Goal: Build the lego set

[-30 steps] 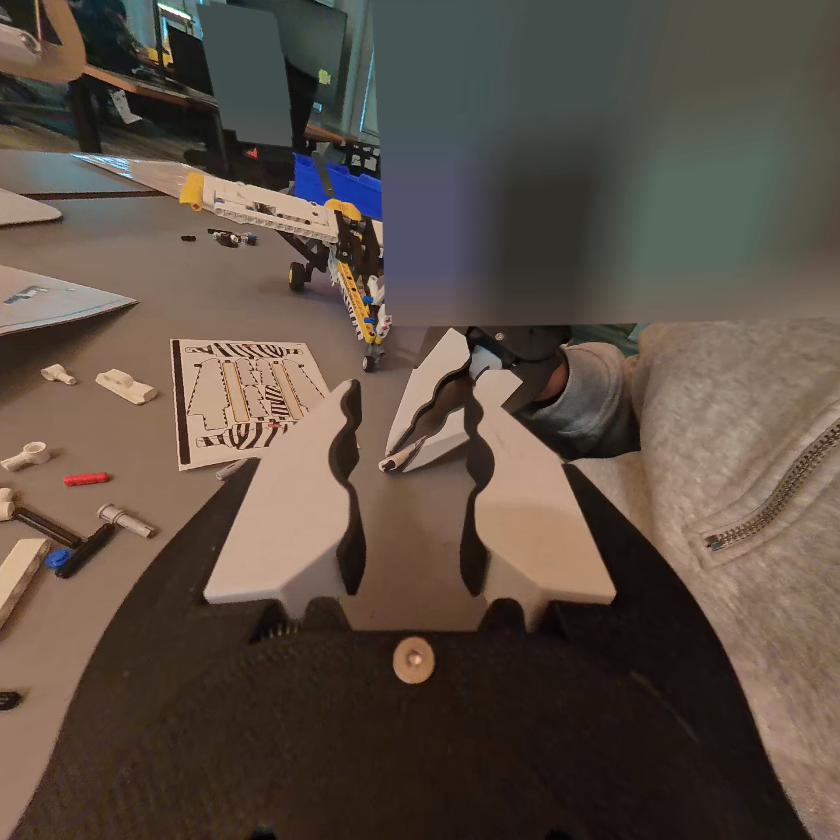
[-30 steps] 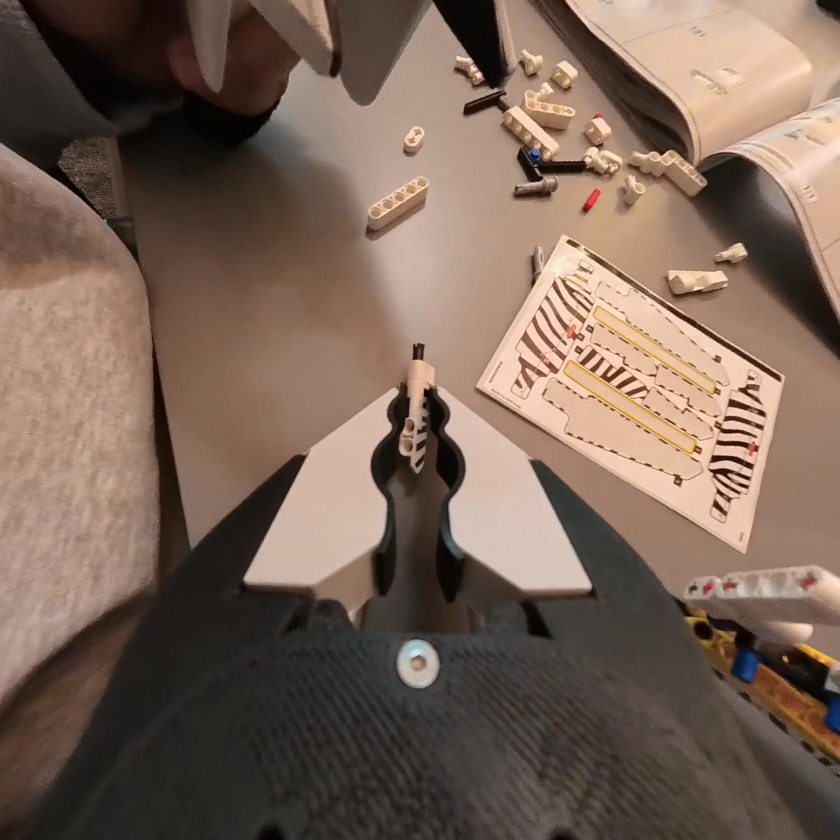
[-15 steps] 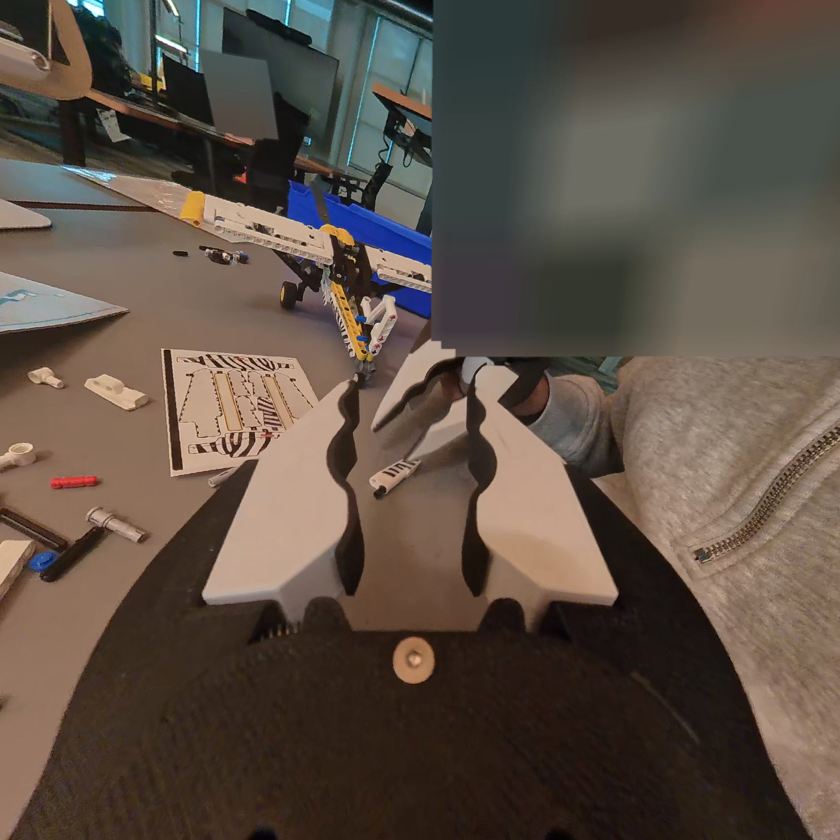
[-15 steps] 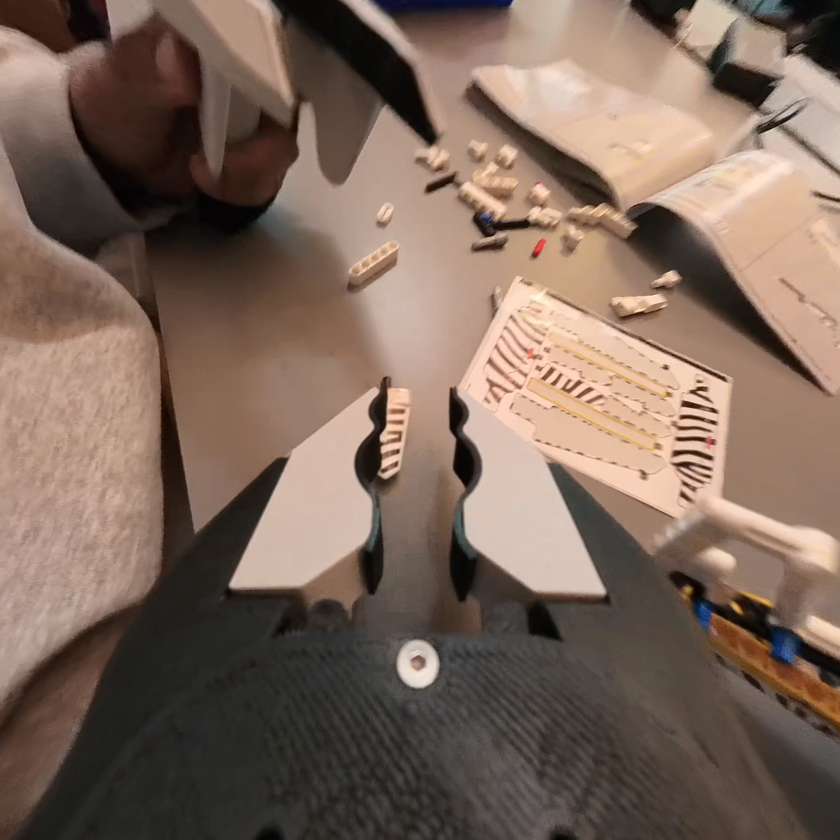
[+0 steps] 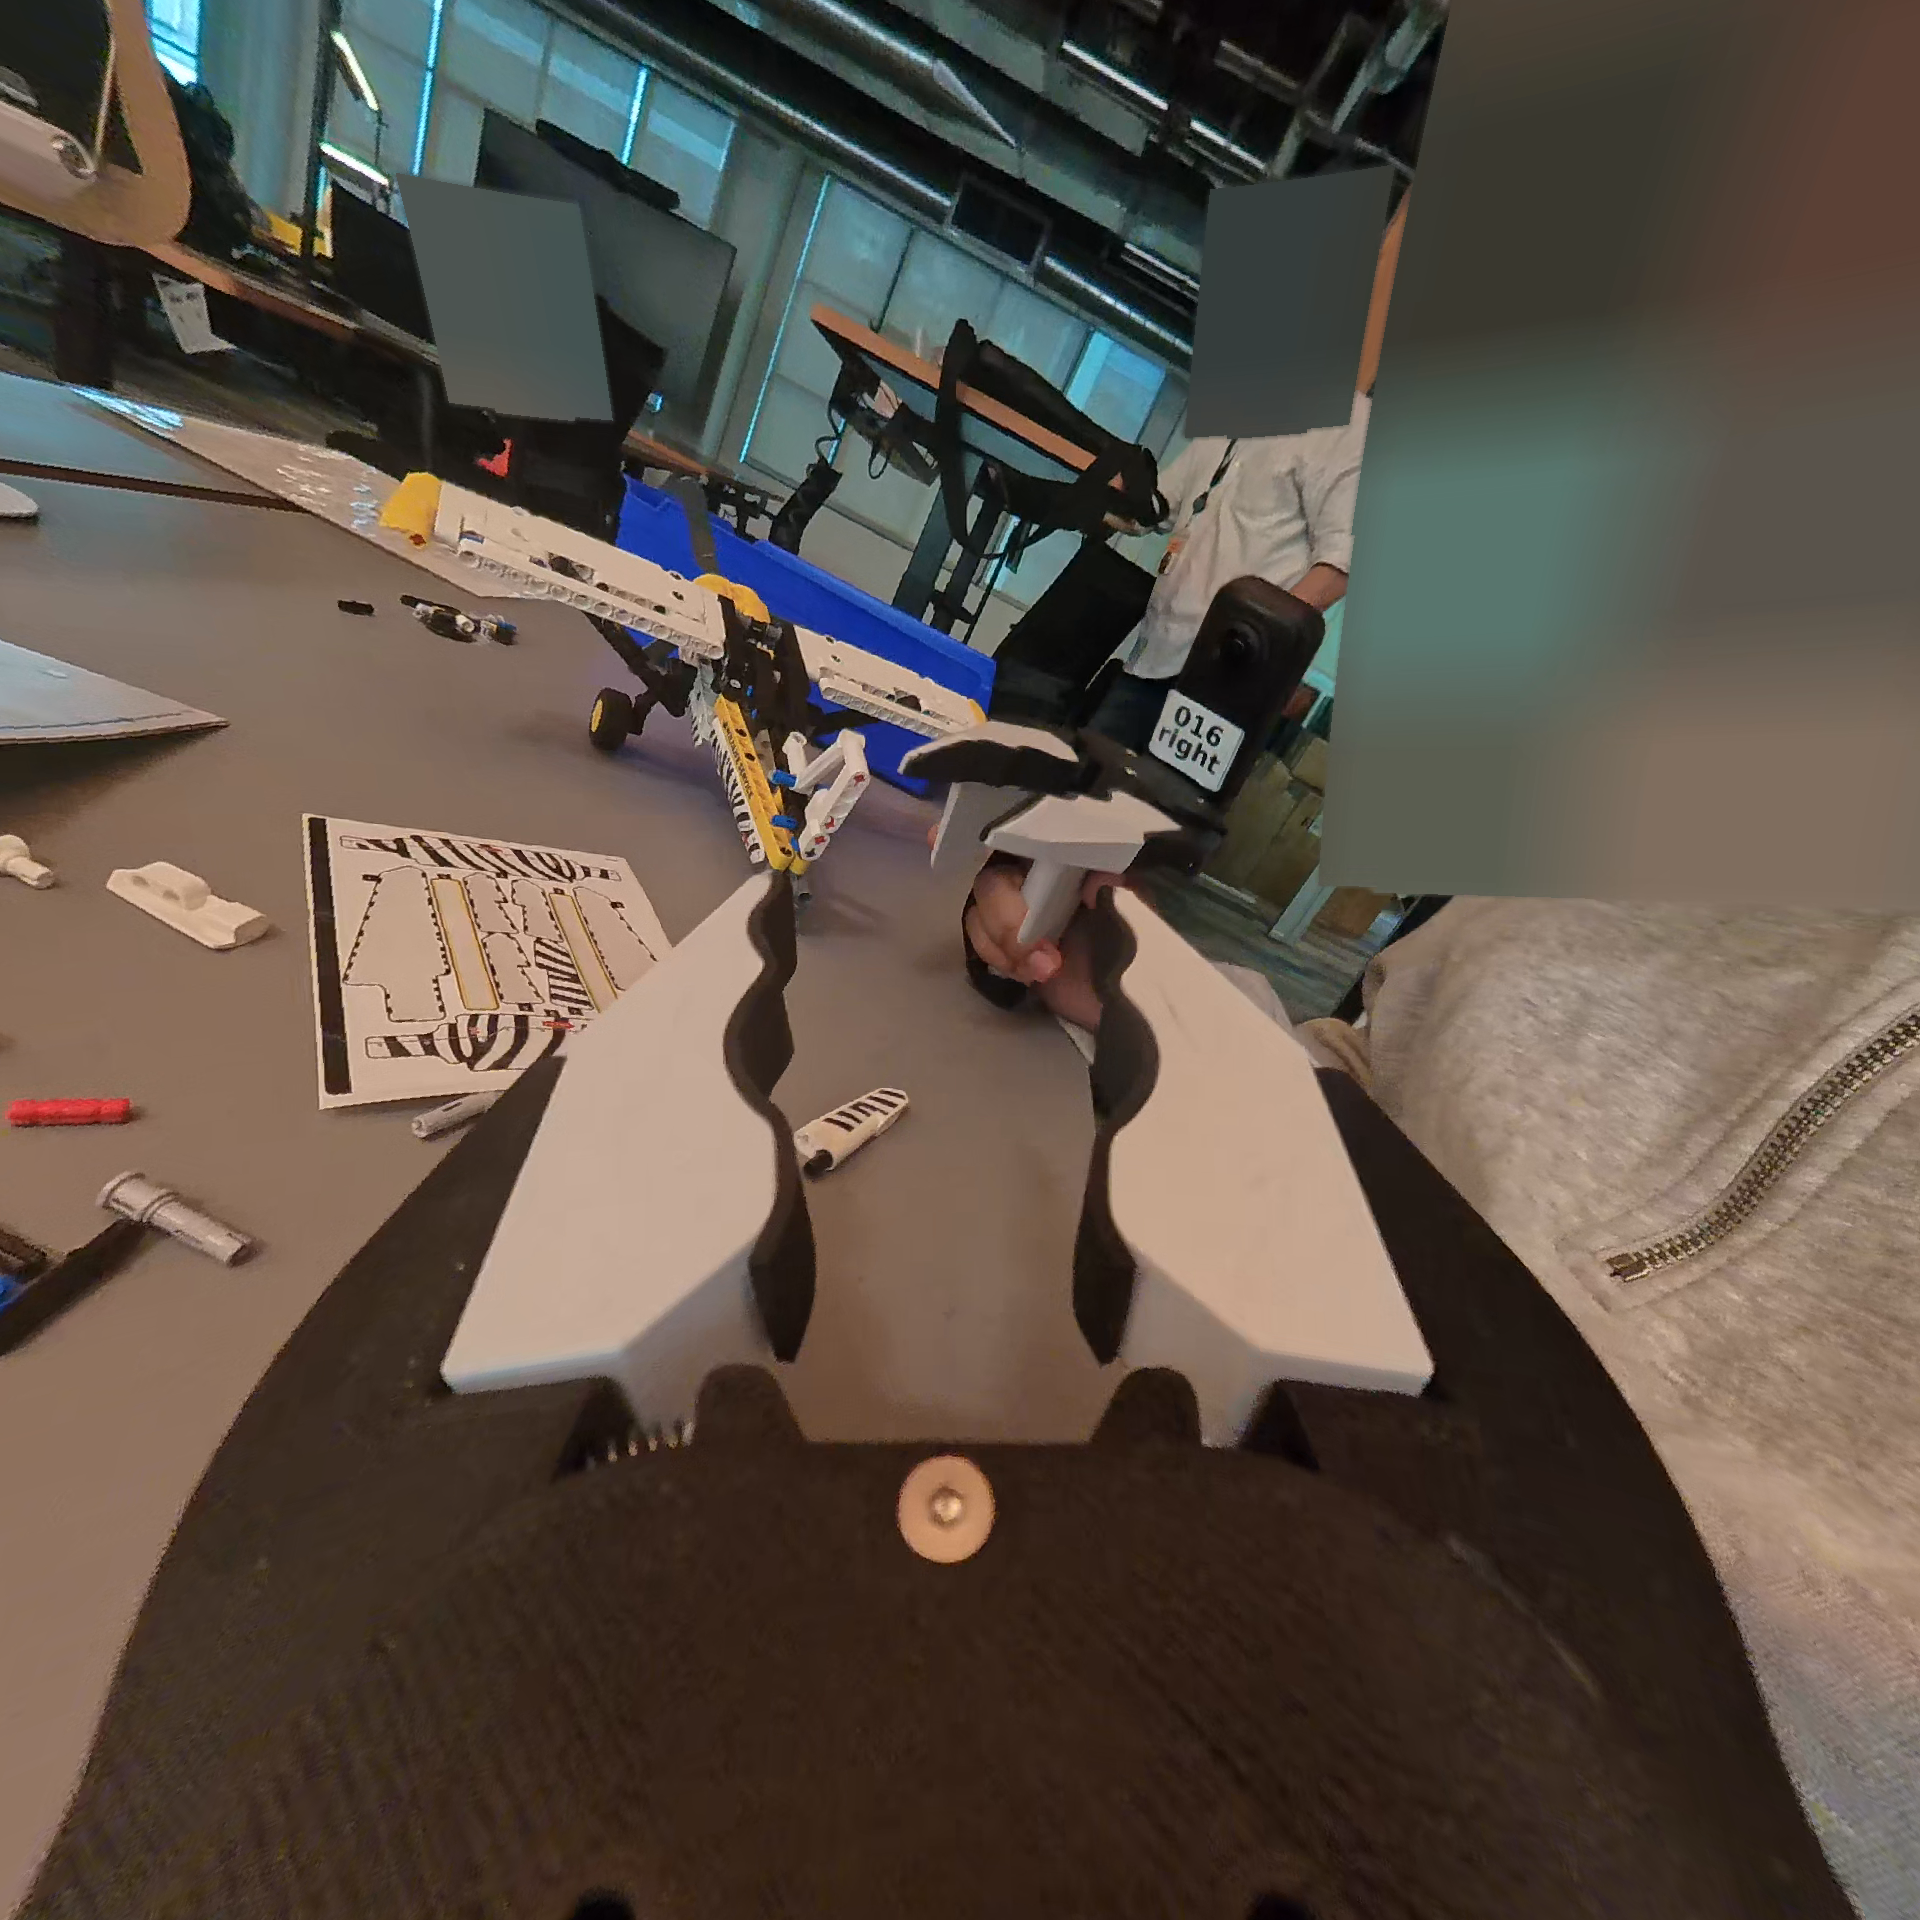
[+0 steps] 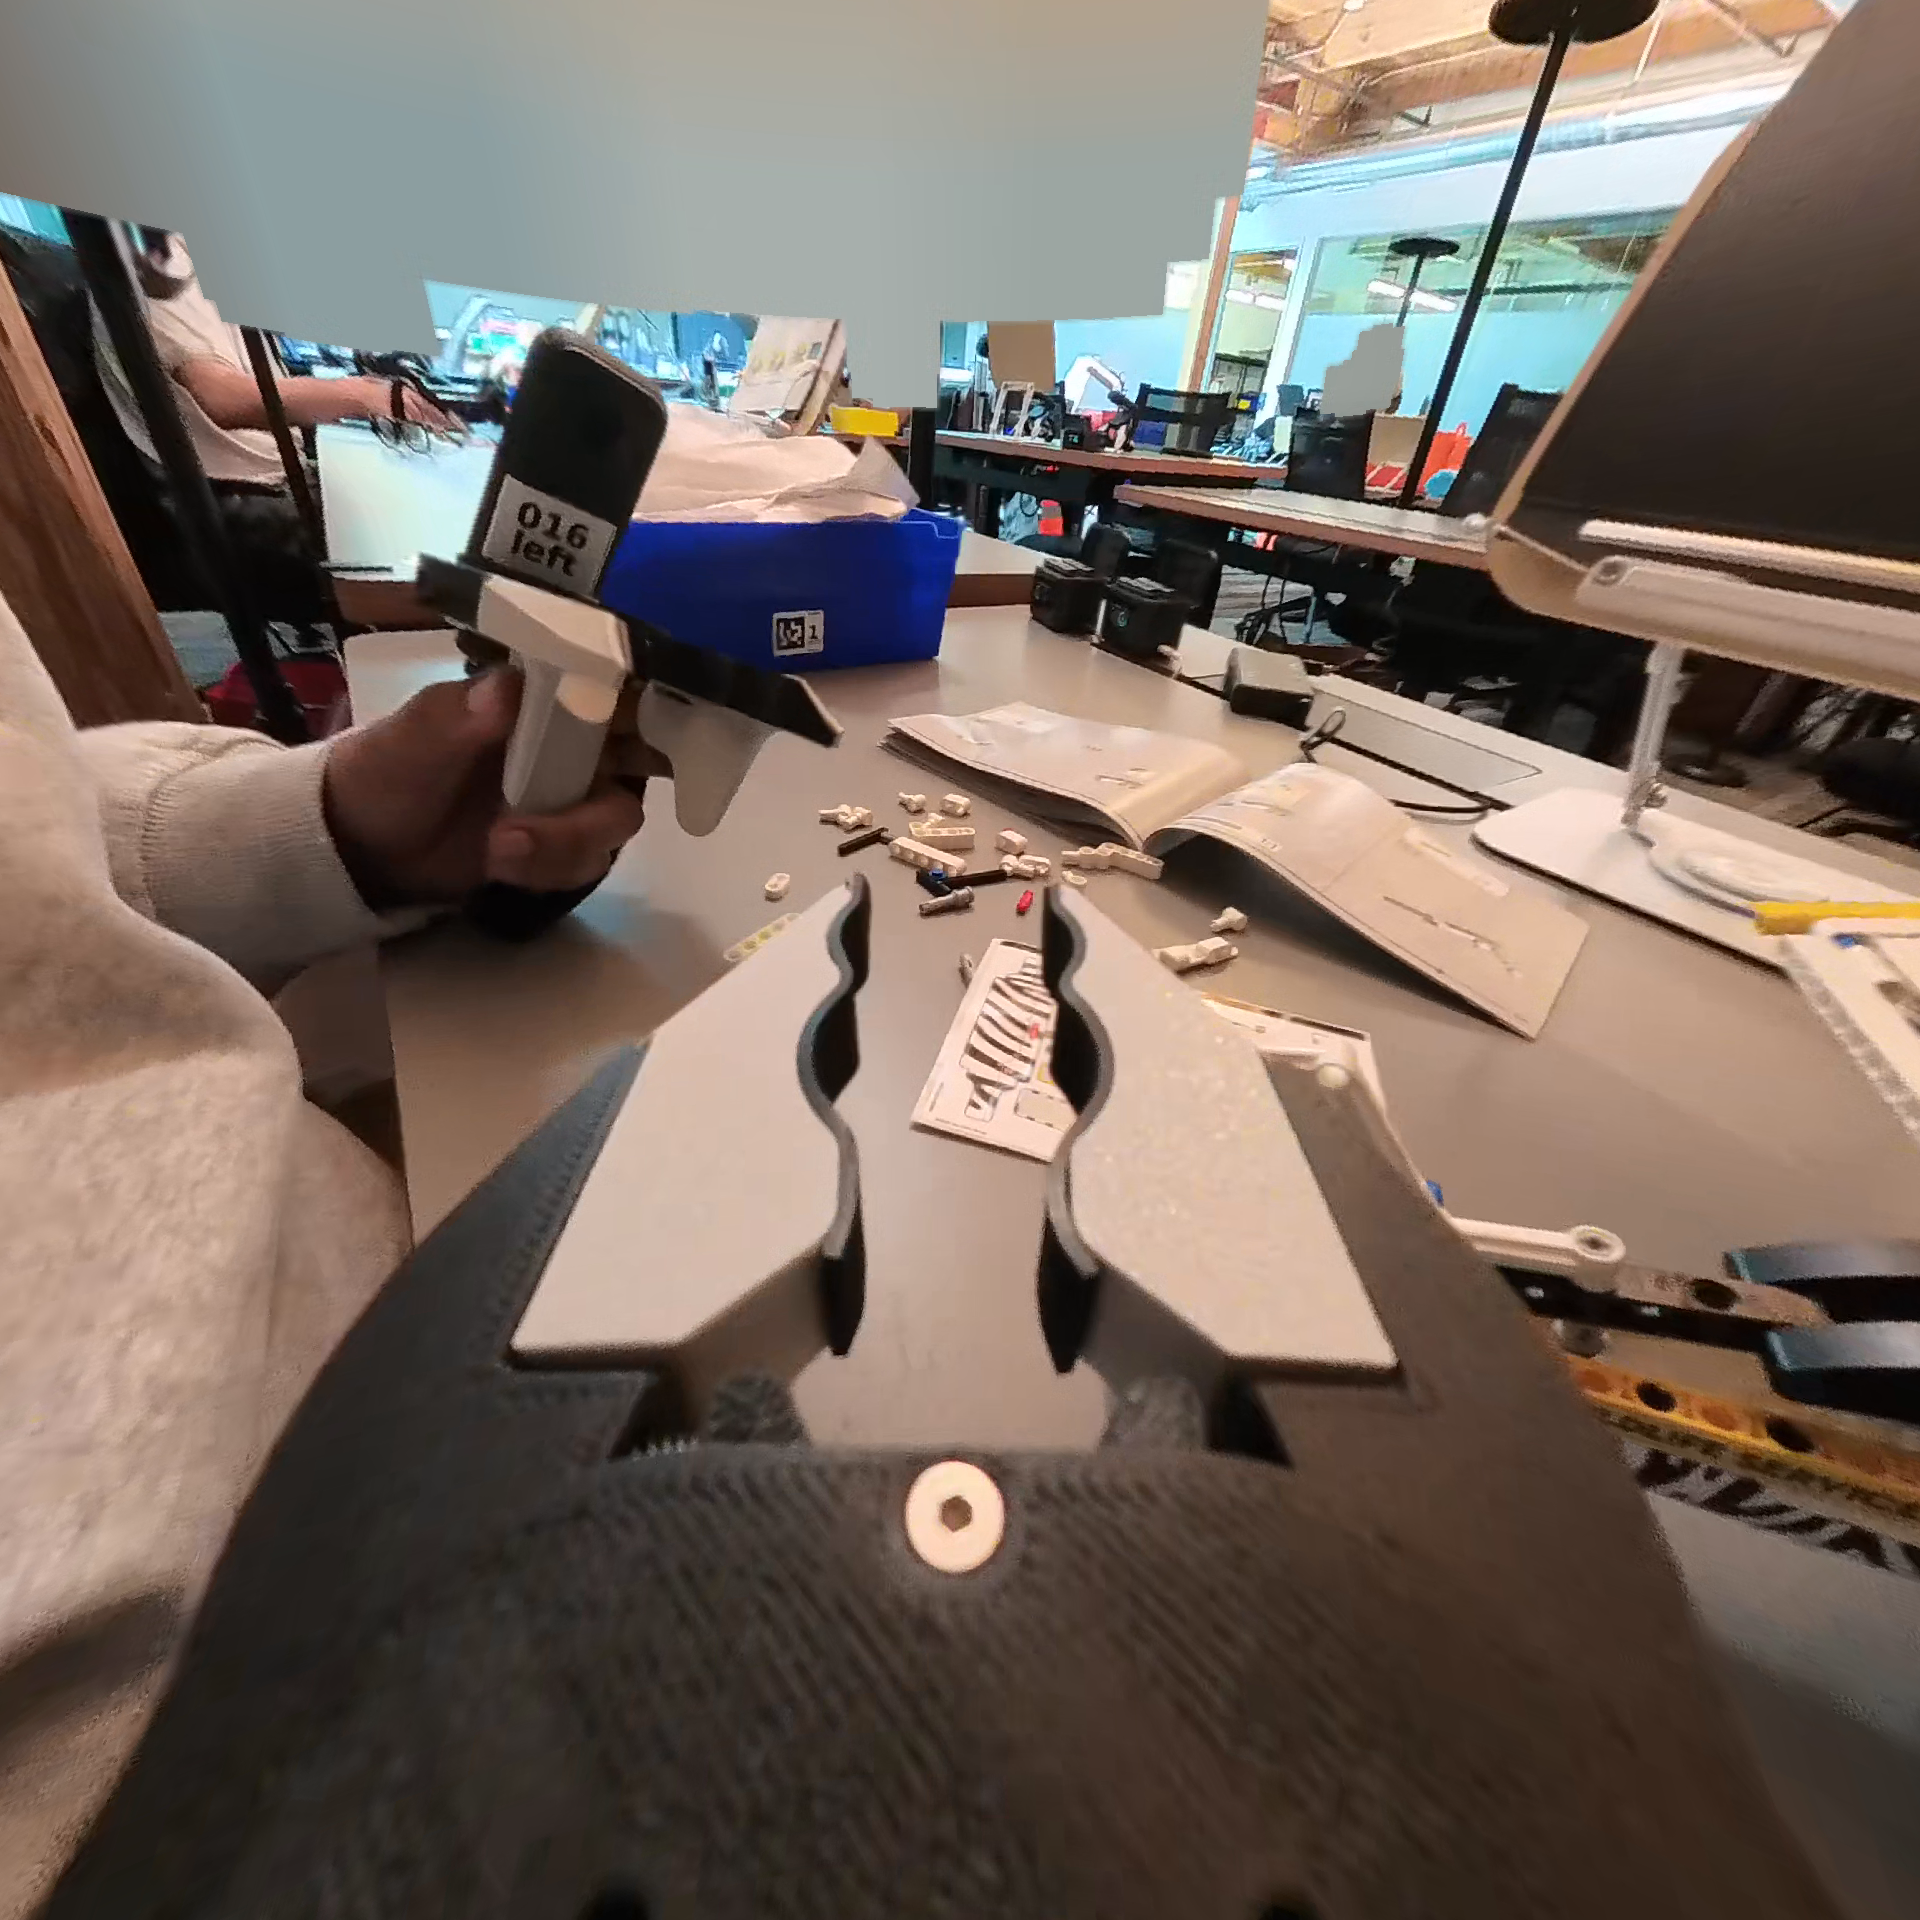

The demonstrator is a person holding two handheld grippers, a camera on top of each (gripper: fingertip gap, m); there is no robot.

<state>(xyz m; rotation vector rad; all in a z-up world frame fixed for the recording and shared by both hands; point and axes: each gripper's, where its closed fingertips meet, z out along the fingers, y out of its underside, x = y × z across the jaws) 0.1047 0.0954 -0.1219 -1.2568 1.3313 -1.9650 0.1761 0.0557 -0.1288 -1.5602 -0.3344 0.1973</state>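
Note:
A small white piece with zebra stripes [image 5: 852,1117] lies loose on the grey table [image 5: 312,665], between and below the fingers of my left gripper [image 5: 945,902], which is open and empty. My right gripper [image 6: 956,899] is open and empty, raised above the table; in the left wrist view it [image 5: 956,790] shows held in a hand. The striped piece is hidden in the right wrist view. The part-built yellow, white and black plane model [image 5: 717,644] stands farther back; part of it [image 6: 1662,1320] shows at lower right.
A zebra sticker sheet [image 5: 468,935] lies left of the striped piece. Loose white, black and red pieces [image 6: 956,842] are scattered near an open instruction booklet [image 6: 1247,810]. A blue bin [image 6: 790,592] stands at the back, a monitor stand [image 6: 1662,862] at the right. One gripper's finger ends stand about 9 cm off the other's.
My right gripper opened and let go of the striped piece, which now lies on the table. The right gripper then rose and tilted up. The left gripper also tilted up.

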